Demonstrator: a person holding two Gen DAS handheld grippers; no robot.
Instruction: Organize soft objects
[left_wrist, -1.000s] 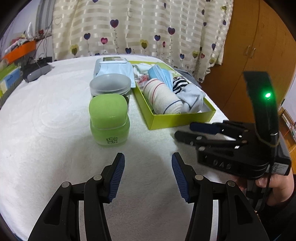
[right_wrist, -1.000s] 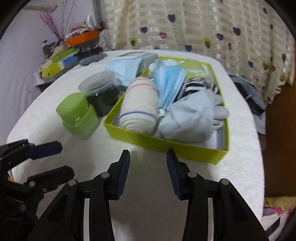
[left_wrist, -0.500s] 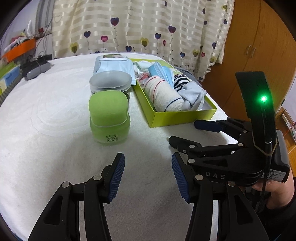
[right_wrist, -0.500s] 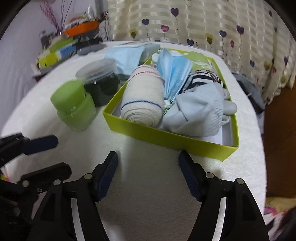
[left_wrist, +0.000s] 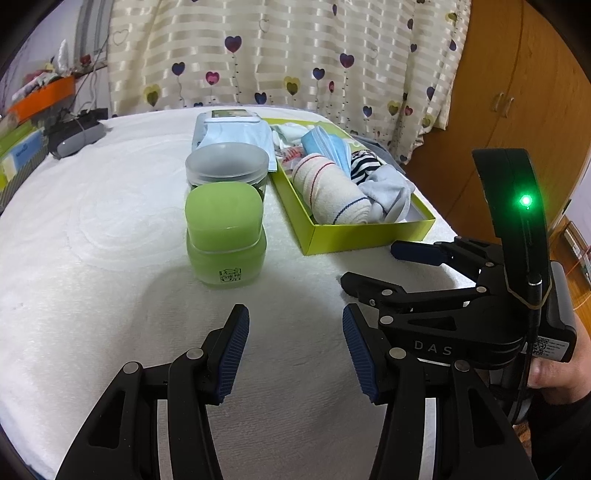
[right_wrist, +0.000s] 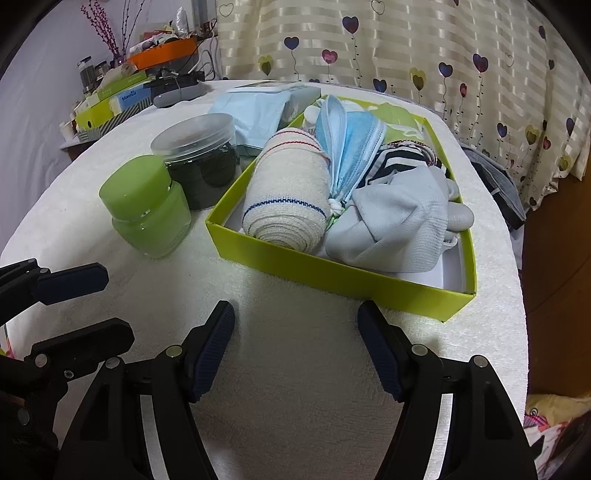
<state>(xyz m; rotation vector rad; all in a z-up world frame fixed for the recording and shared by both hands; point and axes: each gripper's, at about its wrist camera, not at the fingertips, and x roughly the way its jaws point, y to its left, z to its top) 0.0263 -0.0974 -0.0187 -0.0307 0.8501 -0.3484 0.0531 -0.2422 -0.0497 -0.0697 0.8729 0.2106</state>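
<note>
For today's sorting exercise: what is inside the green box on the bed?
Inside the green box: a rolled bandage, blue face masks, a striped sock and a grey-blue sock. Items beneath them are hidden.

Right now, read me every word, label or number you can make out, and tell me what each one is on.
"DAS": on the body of the right gripper.
"Manhua", roughly, partly blurred: on the blue box at the table's far edge.
Label on the green jar: a framed mark, characters too small to read.
Code sticker on the right gripper's side: unreadable.
</note>
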